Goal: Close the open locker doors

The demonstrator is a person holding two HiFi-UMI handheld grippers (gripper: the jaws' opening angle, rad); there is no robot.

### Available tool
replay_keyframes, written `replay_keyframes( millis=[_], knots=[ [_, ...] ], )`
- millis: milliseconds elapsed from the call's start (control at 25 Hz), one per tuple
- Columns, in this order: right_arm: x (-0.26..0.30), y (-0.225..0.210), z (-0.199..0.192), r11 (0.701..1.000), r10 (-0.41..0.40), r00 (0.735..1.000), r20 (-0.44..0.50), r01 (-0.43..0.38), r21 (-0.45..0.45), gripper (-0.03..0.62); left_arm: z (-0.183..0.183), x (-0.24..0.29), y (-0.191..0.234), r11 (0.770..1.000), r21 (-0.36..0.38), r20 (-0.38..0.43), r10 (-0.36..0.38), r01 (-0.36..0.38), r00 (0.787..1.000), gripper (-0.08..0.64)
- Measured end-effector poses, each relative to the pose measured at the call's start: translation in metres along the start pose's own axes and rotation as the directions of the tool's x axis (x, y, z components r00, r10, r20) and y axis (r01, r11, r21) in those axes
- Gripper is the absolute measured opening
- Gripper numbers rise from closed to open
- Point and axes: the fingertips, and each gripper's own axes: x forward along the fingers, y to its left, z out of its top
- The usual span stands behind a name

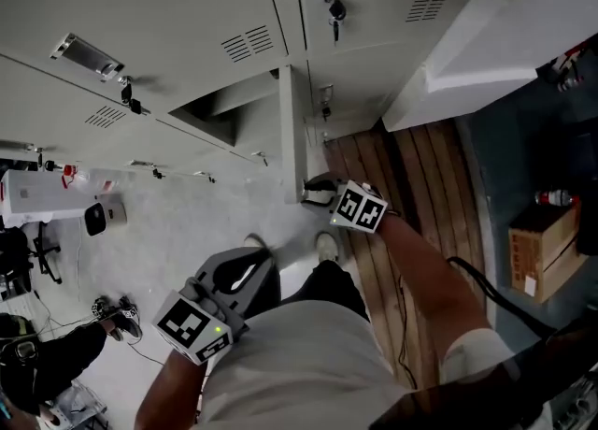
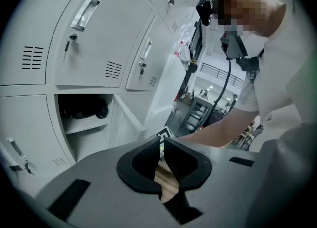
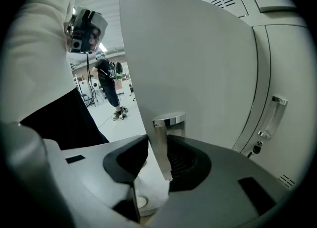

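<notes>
A grey locker door [image 1: 291,129] stands open from the bottom row, edge-on in the head view. My right gripper [image 1: 322,193] is at its lower edge. In the right gripper view the door [image 3: 193,63] fills the middle and its chrome handle [image 3: 166,142] stands between the jaws, with the pads against both its sides. My left gripper [image 1: 234,279] hangs back over the floor with its jaws together on nothing. The left gripper view shows the open compartment [image 2: 84,110] with a dark bag inside and the open door [image 2: 126,118] beside it.
Shut lockers with handles and keys [image 1: 121,73] line the wall. A wide white panel [image 1: 505,35] juts out at the upper right above a wooden floor strip [image 1: 411,185]. A cardboard box [image 1: 542,250] sits at the right, a white appliance [image 1: 47,194] at the left.
</notes>
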Motion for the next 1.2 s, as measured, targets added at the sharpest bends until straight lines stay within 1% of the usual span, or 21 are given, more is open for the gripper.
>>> replay_keyframes(
  millis=[200,360,520,800,960,1200],
  knots=[
    [0.023,0.002,0.015,1.0,-0.006,1.0,-0.005,0.006,-0.003,0.114,-0.004,-0.02,0.016,1.0,-0.013,0.01,0.006,-0.005,1.0,0.031],
    [0.042,0.001,0.027,0.999,0.005,1.0,-0.029,-0.006,-0.031,0.11,-0.009,-0.036,0.031,1.0,-0.018,0.009,0.003,-0.003,1.0,0.031],
    [0.062,-0.004,0.042,0.999,-0.006,0.999,-0.049,0.004,-0.045,0.101,-0.009,-0.049,0.046,1.0,-0.025,0.022,0.005,-0.004,1.0,0.031],
    [0.091,-0.022,0.065,0.997,-0.073,0.996,-0.045,0.073,-0.01,0.064,-0.007,-0.072,0.074,1.0,-0.031,0.052,0.001,0.001,0.999,0.031],
    [0.107,-0.032,0.076,0.994,-0.11,0.992,-0.055,0.11,-0.002,0.054,-0.009,-0.086,0.093,0.999,-0.048,0.059,0.003,0.0,0.998,0.031],
    [0.128,-0.049,0.093,0.982,-0.183,0.981,-0.067,0.185,0.03,0.048,-0.009,-0.105,0.121,0.999,-0.041,0.066,-0.012,0.015,0.998,0.031]
  ],
)
